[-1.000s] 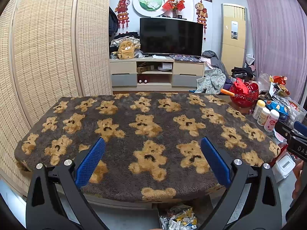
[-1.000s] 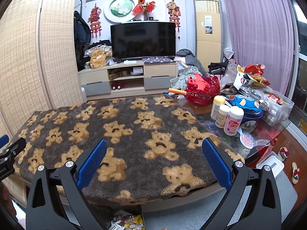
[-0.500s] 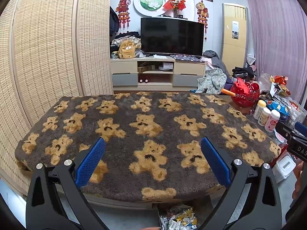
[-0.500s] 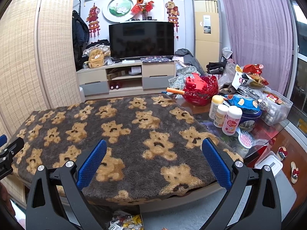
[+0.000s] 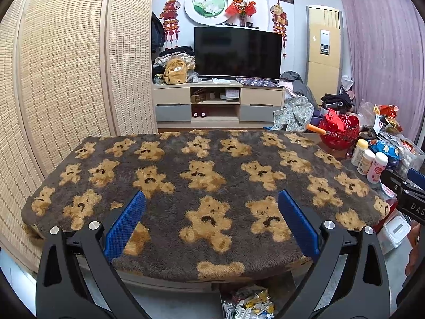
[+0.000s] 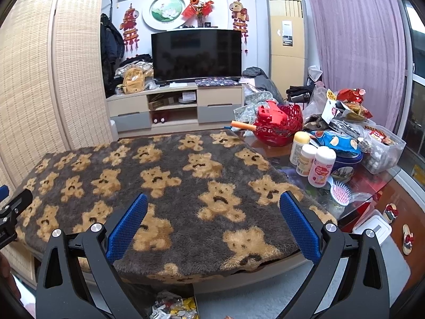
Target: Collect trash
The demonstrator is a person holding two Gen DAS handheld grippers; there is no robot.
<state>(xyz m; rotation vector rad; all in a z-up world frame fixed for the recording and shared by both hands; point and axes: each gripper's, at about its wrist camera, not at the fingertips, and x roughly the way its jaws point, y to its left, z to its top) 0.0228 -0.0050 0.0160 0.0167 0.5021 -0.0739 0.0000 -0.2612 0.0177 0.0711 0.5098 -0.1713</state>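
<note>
Both tools, left [image 5: 211, 222] and right [image 6: 212, 223], hang spread wide and empty over the near edge of the worktop [image 5: 202, 175]. The trash [image 5: 248, 303], crumpled wrappers, lies on the floor below them; its direction is unclear.

Grey blanket [image 5: 207, 191], tan bear pattern

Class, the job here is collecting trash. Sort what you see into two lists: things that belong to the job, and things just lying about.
Belongs to the job:
- wrappers heaped low by the table's near edge
- left tongs, open
- right tongs, open

Just lying about:
- bear rug
- three bottles
- red basket
- pink hairbrush
- television
</note>
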